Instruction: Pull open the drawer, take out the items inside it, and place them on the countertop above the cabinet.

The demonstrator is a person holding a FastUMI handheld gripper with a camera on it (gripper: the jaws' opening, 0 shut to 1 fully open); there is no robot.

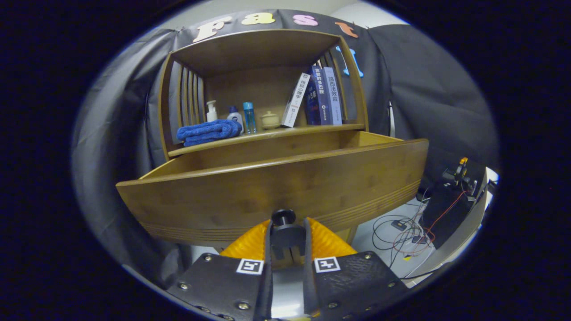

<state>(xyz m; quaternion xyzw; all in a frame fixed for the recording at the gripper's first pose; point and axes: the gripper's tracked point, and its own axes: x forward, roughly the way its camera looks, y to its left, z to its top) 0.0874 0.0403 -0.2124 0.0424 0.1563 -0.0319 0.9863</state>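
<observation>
Wood drawer (276, 187) out | my tool (287, 236) clamped on knob (284, 217) | risk: overpulling drops drawer, and I can't see inside it yet

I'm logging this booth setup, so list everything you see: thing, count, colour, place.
Drawer: one, brown wood, pulled out below the countertop.
Drawer knob: one, black, between the fingers.
Towel: one, blue, folded on the countertop, left.
Bottles: three, white and blue, behind the towel.
Small jar: one, cream, beside the bottles.
Books: about four, white and blue, leaning at right.
Cables: several, black and red, on the floor at right.
Gripper: one, fingers closed on the knob.
</observation>
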